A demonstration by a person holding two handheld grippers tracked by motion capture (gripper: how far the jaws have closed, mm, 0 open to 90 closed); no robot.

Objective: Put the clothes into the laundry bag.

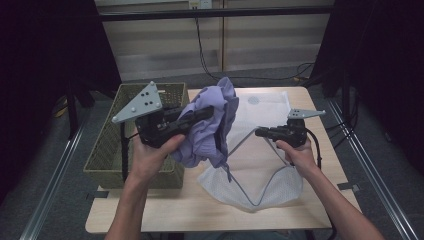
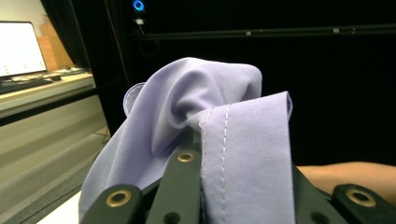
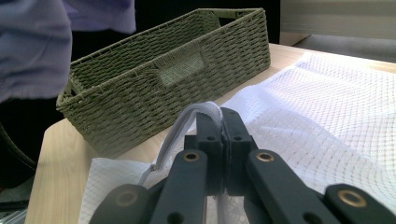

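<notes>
Two grips matter: under both claws lies the white mesh bag [image 1: 260,165], its zipped edge lifted in the closed right claw [image 1: 258,132]. Hanging from the left claw [image 1: 209,113], clamped tight, is the lilac garment [image 1: 212,125]. Best hold the mouth high and wide, then lower the cloth straight in

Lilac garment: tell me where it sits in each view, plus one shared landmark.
High view: the lilac garment hangs centre-left, clamped in the left tongs.
Left gripper view: it drapes over the tongs, centre.
Right gripper view: upper left corner.
Shared landmark: the woven basket, in the high and right gripper views.
</notes>
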